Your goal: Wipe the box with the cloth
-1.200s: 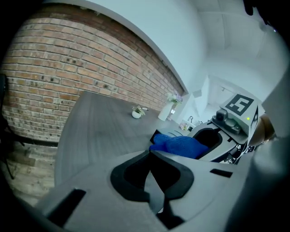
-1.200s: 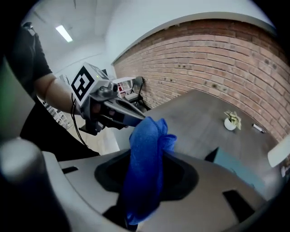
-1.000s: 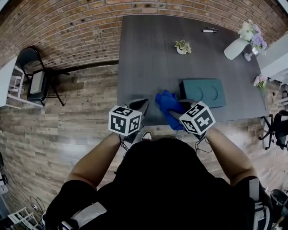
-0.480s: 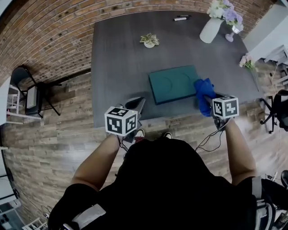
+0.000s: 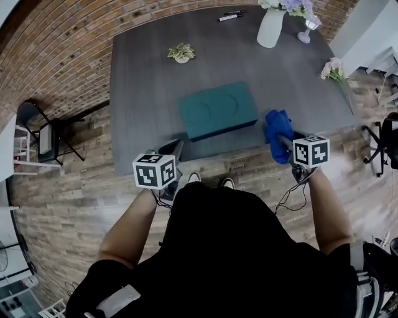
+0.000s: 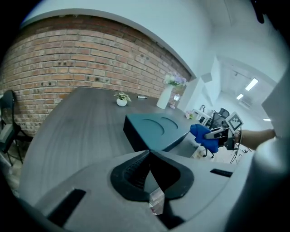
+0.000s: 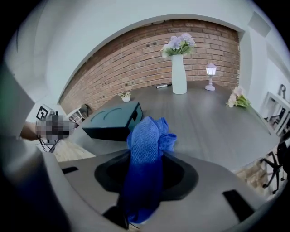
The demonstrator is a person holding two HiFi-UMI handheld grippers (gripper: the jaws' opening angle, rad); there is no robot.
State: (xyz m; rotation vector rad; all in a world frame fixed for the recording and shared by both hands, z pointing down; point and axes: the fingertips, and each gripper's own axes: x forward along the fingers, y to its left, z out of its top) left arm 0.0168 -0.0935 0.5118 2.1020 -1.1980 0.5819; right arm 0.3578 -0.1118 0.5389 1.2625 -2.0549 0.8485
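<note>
The right gripper (image 5: 283, 138) is clamping the blue cloth (image 5: 277, 127) btwn its jaws. In the right gripper view the jaws are standing only a cloth's thickness apart, w/ the fabric (image 7: 146, 145) bunching up past the tips and trailing back down the middle.

The teal box (image 5: 217, 110) is lying flat on the dark table (image 5: 146, 81), nr the front edge, top face up w/ two curved grooves showing. The cloth is hanging just to the right of the box, over the table's front edge. It's looking slightly apart from the box, but contact can't be confirmed.

The left gripper (image 5: 172, 150) is being held at the table's front edge, left of the box & apart from it. Its jaws are meeting at the tips w/ nothing btwn them.

At the table's far side a white vase (image 5: 270, 26) w/ flowers, a small lamp (image 5: 306, 30), a potted plant (image 5: 181, 54) & a pen (image 5: 229, 16) are sitting. A pink bouquet (image 5: 334, 69) is lying nr the right edge. A black chair (image 5: 38, 130) is standing on the wood floor, left of the table.
</note>
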